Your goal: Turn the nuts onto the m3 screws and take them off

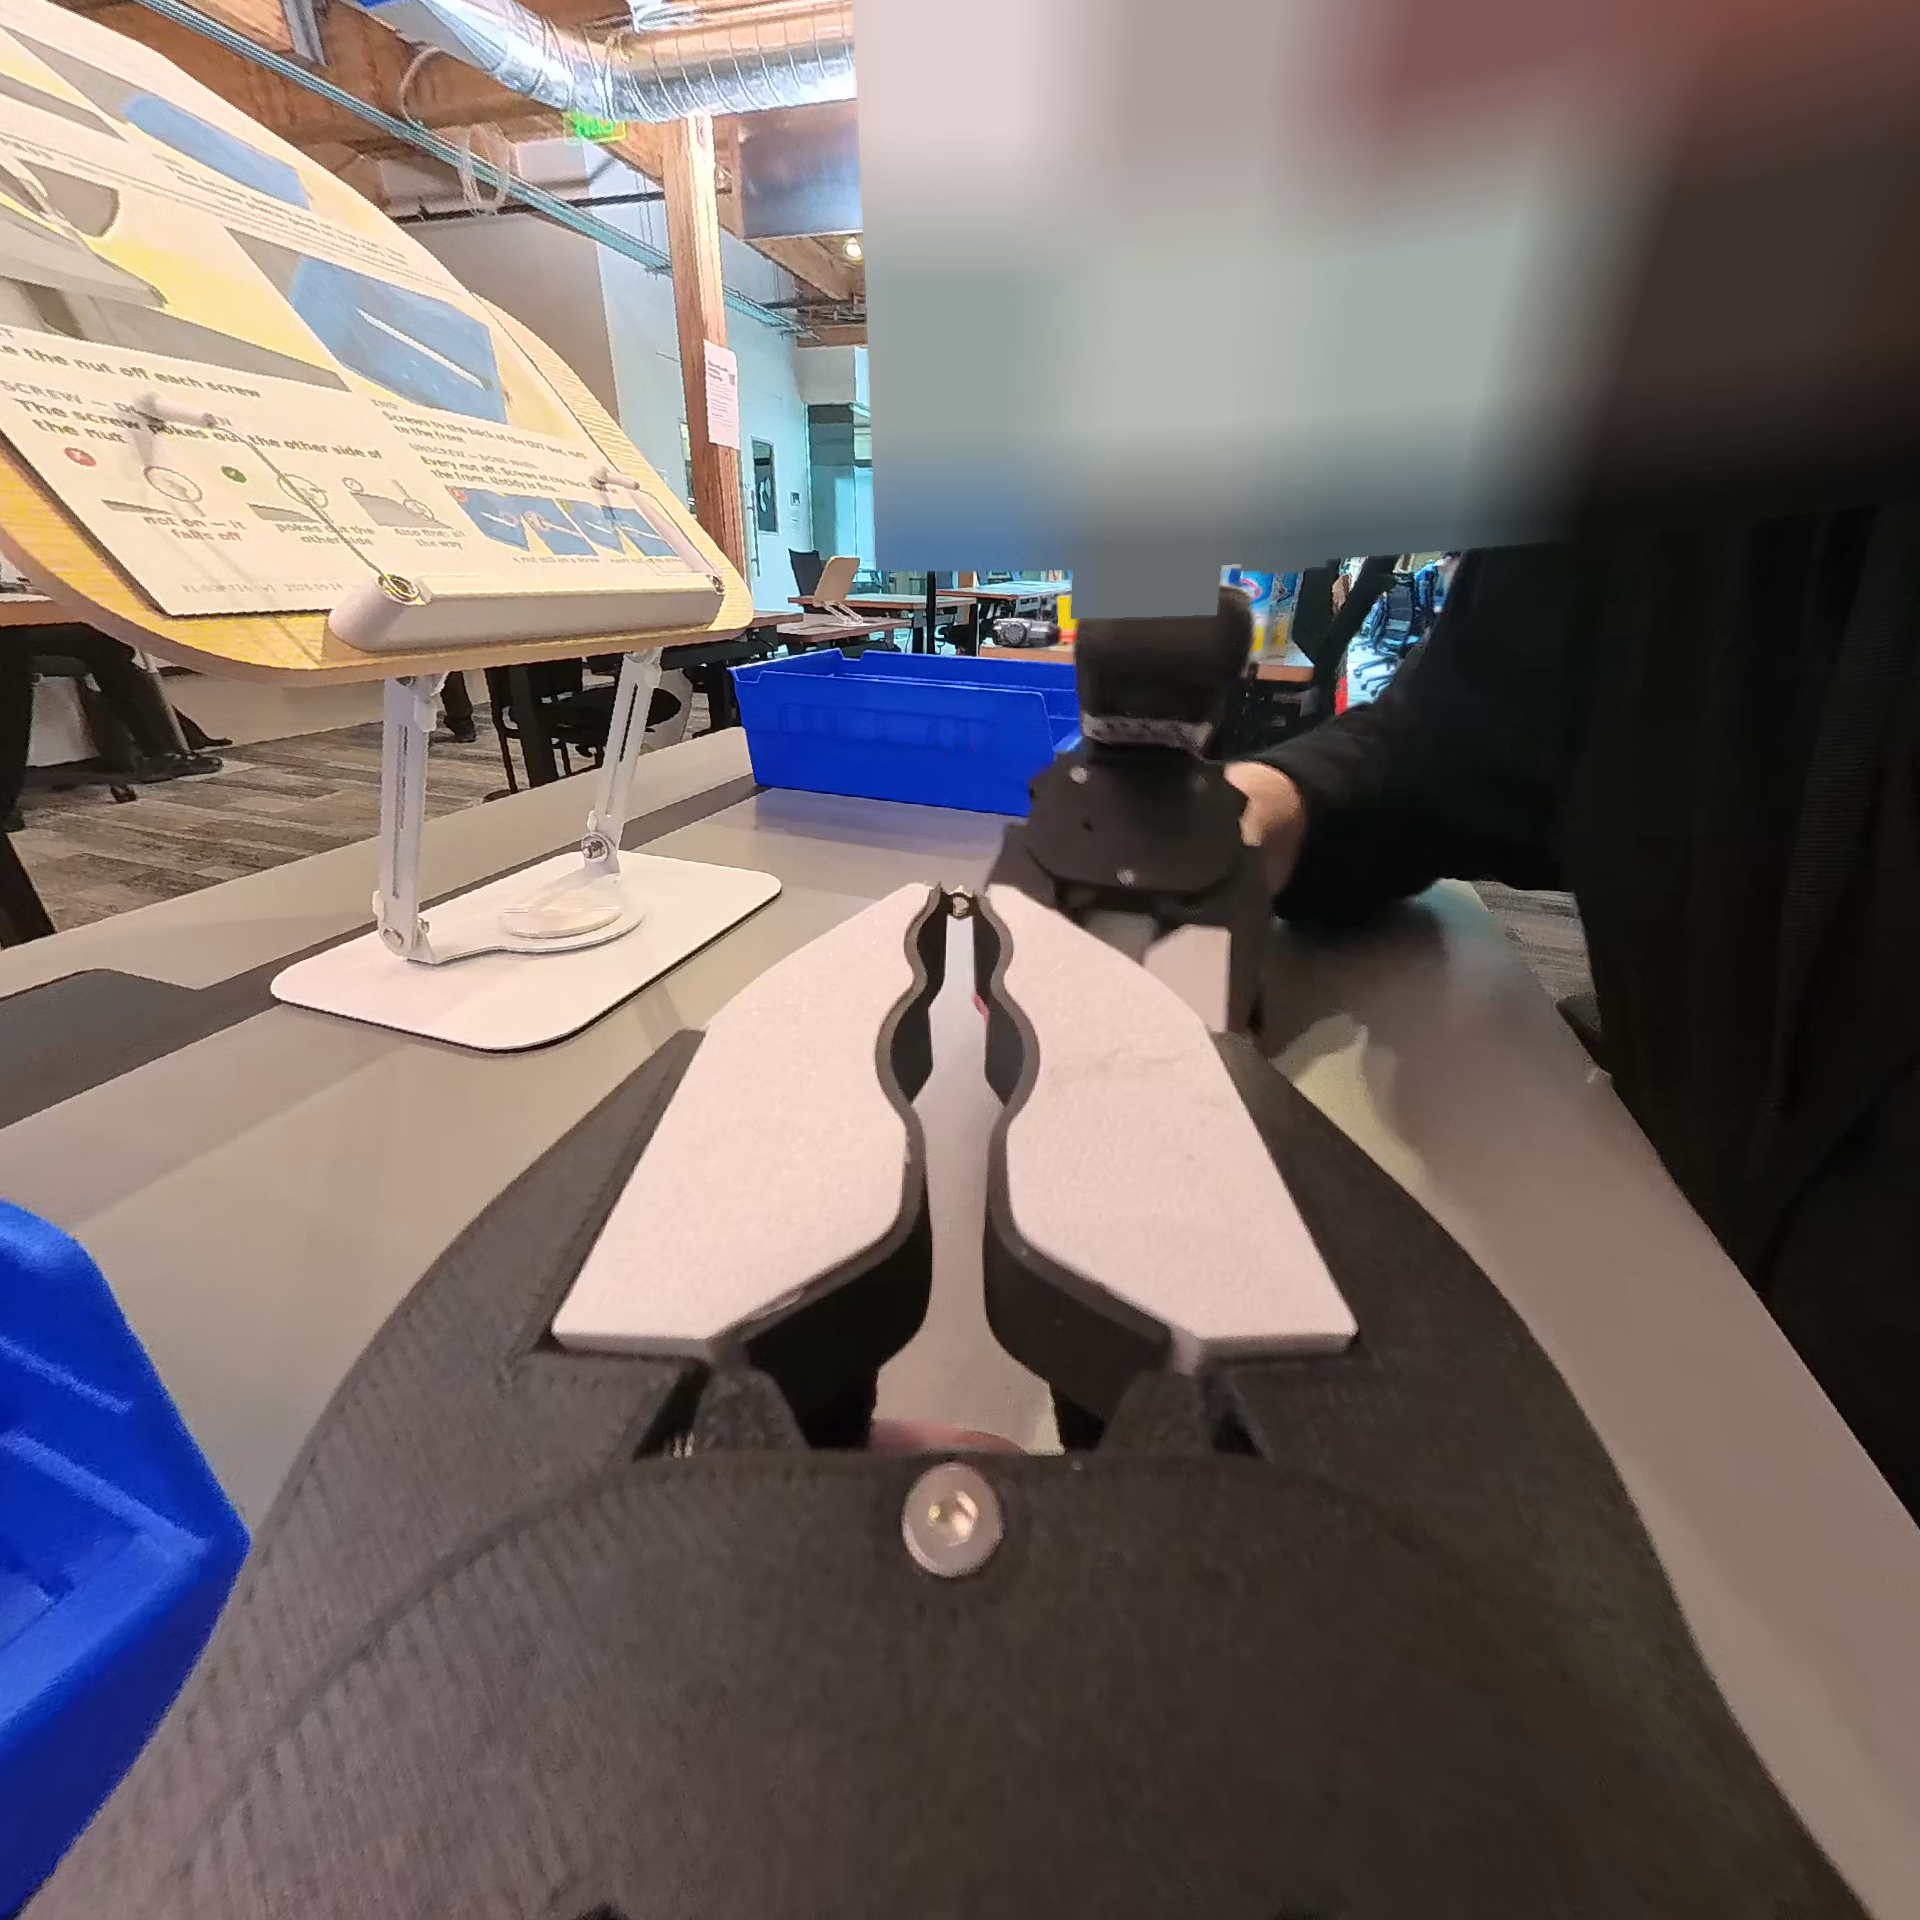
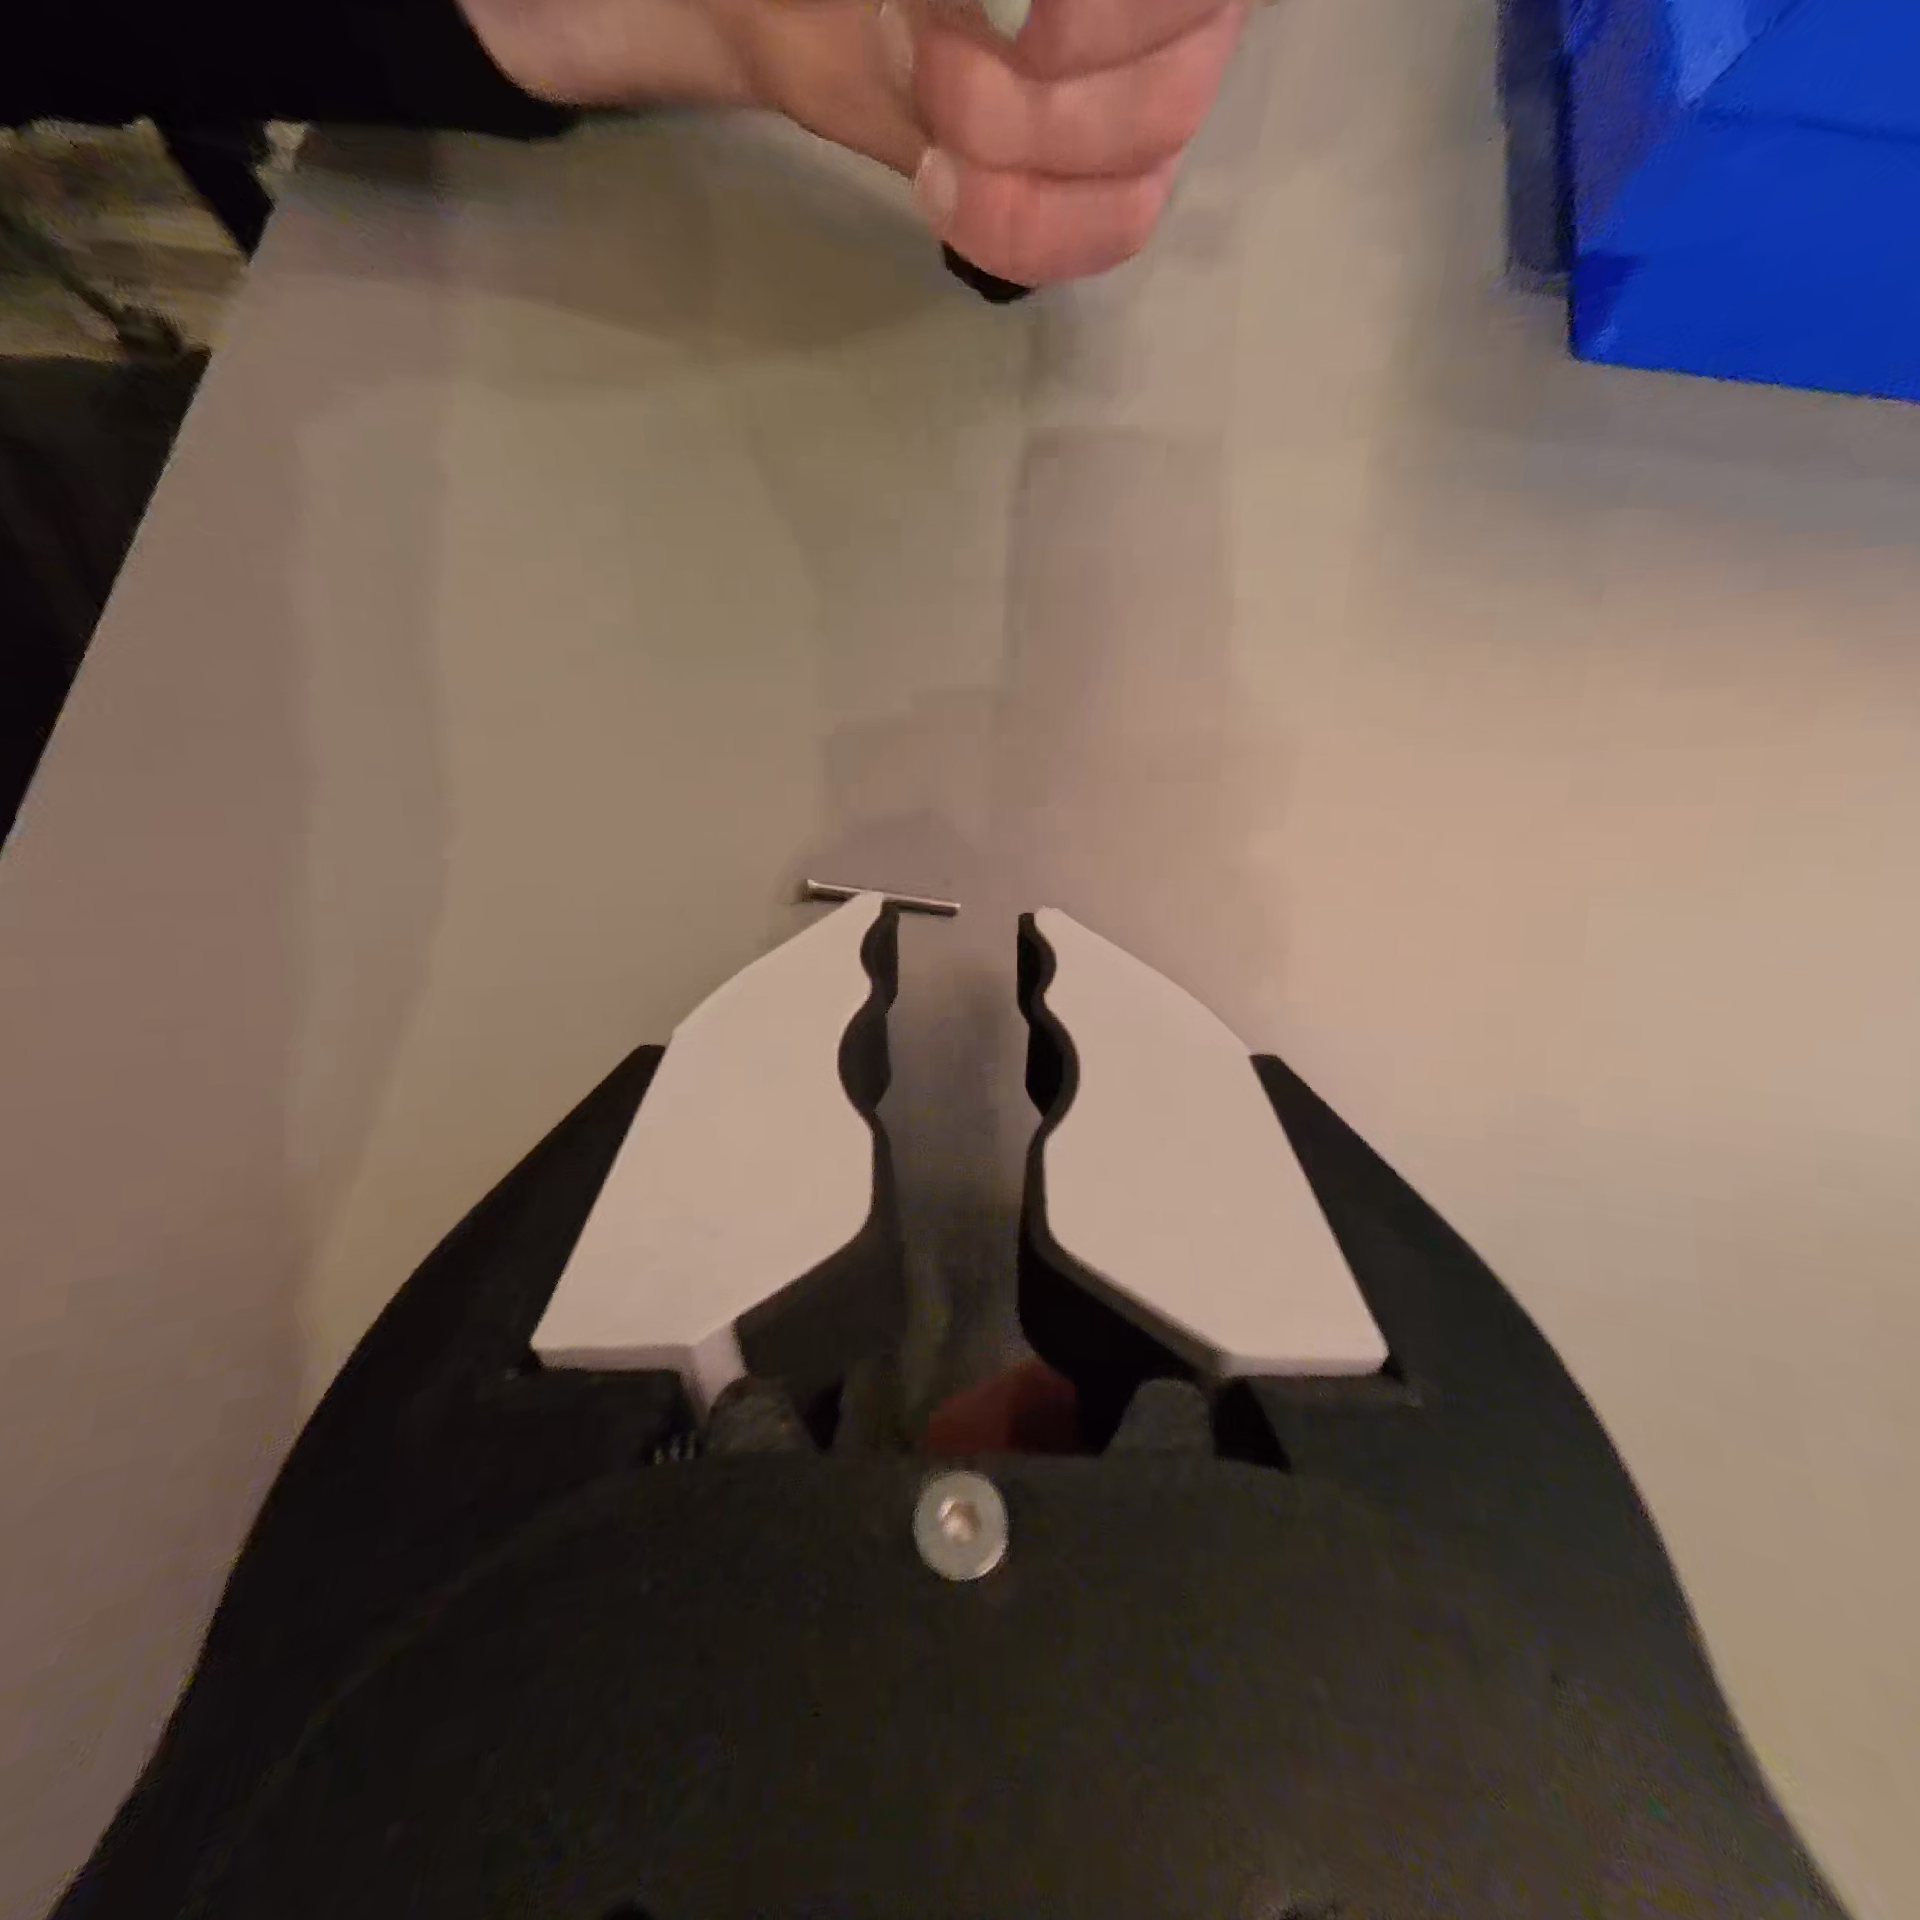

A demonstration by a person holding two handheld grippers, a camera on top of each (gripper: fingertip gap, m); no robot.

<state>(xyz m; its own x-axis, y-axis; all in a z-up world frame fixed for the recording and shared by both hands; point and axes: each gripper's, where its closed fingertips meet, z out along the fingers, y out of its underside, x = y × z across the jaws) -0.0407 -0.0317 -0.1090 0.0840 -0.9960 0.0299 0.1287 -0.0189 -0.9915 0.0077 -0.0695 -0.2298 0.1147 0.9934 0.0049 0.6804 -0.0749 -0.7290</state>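
In the left wrist view my left gripper (image 1: 958, 898) is held above the grey table (image 1: 312, 1122), its white fingers closed on a small metal nut (image 1: 960, 906) at the tips. The right gripper's black body (image 1: 1138, 831) is just beyond it, pointing down at the table. In the right wrist view my right gripper (image 2: 948, 914) is open and empty, low over the table. A thin screw (image 2: 881, 900) lies flat on the table, touching or just past the left fingertip (image 2: 852, 920). A hand (image 2: 997, 135) is at the top of this view.
A white stand holding an instruction sheet (image 1: 343, 436) is at the left, with its base plate (image 1: 520, 956) on the table. A blue bin (image 1: 894, 727) stands at the back, another (image 1: 83, 1507) at the near left. A blue bin (image 2: 1745, 187) also shows in the right wrist view. A black sleeve (image 1: 1455, 790) is at the right. My hands' fingertips stand some 15 cm from each other.
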